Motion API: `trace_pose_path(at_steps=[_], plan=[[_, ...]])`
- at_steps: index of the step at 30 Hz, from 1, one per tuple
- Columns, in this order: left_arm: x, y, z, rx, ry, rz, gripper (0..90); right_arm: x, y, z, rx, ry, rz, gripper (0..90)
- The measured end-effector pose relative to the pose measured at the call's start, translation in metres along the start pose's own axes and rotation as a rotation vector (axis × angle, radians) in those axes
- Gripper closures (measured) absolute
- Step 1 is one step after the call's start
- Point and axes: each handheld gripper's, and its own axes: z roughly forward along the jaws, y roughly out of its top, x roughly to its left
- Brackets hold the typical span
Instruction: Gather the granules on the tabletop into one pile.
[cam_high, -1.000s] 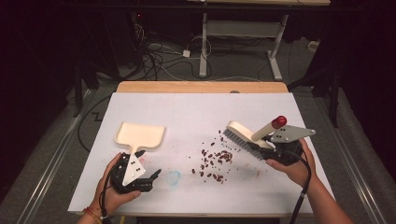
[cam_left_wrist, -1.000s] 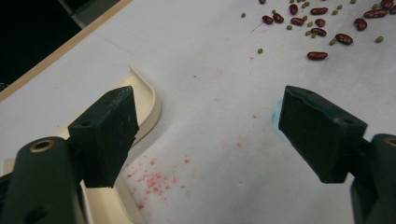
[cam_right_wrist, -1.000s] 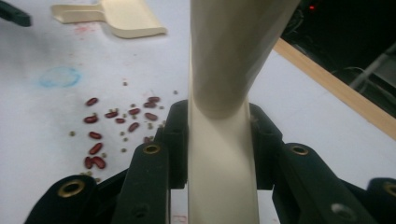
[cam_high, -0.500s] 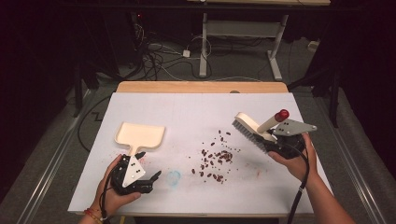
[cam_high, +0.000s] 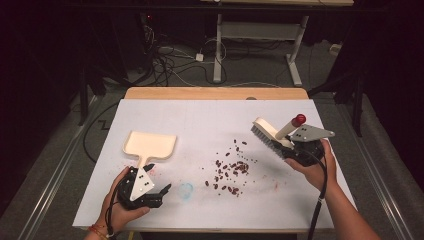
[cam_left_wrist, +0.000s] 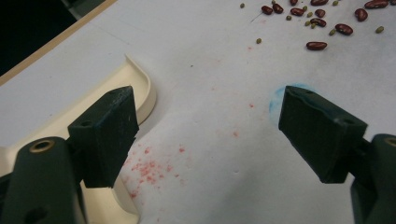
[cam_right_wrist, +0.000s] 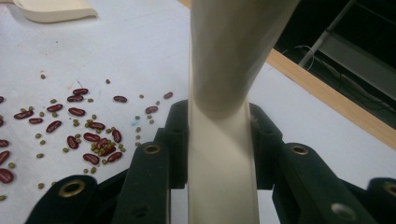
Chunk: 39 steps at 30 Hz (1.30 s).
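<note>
A cream brush (cam_high: 265, 131) with dark bristles and a red-tipped handle is tilted up off the white table, right of a scatter of red and green beans (cam_high: 231, 171). My right gripper (cam_high: 289, 146) is shut on its cream handle (cam_right_wrist: 219, 140), with a jaw pressed against each side. The beans (cam_right_wrist: 84, 133) lie to the left below it. A cream dustpan (cam_high: 150, 144) lies flat at the left, handle toward me. My left gripper (cam_high: 160, 178) rests low by that handle, open (cam_left_wrist: 210, 107) with nothing between its jaws; its left jaw hangs over the dustpan's edge (cam_left_wrist: 140, 84).
A white sheet (cam_high: 210, 115) covers the table, with a wooden edge (cam_high: 215, 93) at the far side. A faint blue mark (cam_high: 186, 189) and red smudges (cam_left_wrist: 149, 165) stain it near my left gripper. Cables and a desk frame lie on the dark floor beyond.
The right gripper has carried the brush up and away from the beans, toward the far right. The left gripper has stayed in place.
</note>
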Motion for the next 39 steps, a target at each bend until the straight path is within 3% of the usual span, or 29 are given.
trace_pose_path(at_steps=[6,11,15,19,21,22,25,27,30,36,37,39], plan=[[0.001,0.000,0.000,-0.005,-0.002,-0.009,18.9,0.000,0.000,0.008,0.014,-0.024,-0.015,67.7],[-0.001,0.002,0.004,0.012,-0.014,-0.002,18.8,-0.002,0.004,0.021,0.033,-0.073,-0.047,67.7],[-0.003,0.003,0.004,0.006,-0.023,0.008,18.3,-0.004,0.010,0.038,0.043,-0.085,-0.045,67.7],[0.000,0.002,0.006,0.009,-0.030,-0.010,18.3,-0.001,0.018,0.061,0.075,-0.117,-0.083,67.7],[0.000,0.002,0.006,0.010,-0.029,-0.005,18.3,0.005,0.022,0.081,0.106,-0.128,-0.122,67.7],[0.000,0.002,0.006,0.009,-0.030,-0.003,18.3,0.005,0.022,0.081,0.106,-0.128,-0.122,67.7],[-0.001,0.001,0.006,0.013,-0.031,0.004,18.3,0.018,0.023,0.106,0.158,-0.114,-0.171,67.7],[-0.001,0.001,0.006,0.018,-0.035,0.006,18.3,0.022,0.023,0.110,0.160,-0.106,-0.177,67.7],[-0.002,0.000,0.007,0.024,-0.038,0.006,18.3,0.035,0.025,0.114,0.177,-0.081,-0.226,67.7],[-0.002,0.000,0.006,0.031,-0.039,0.009,18.3,0.049,0.020,0.108,0.170,-0.038,-0.264,67.6],[-0.003,0.000,0.006,0.032,-0.038,0.010,18.3,0.053,0.018,0.102,0.157,0.005,-0.282,67.6],[-0.003,0.000,0.007,0.034,-0.040,0.012,18.3,0.056,0.018,0.098,0.151,0.020,-0.288,67.6]])
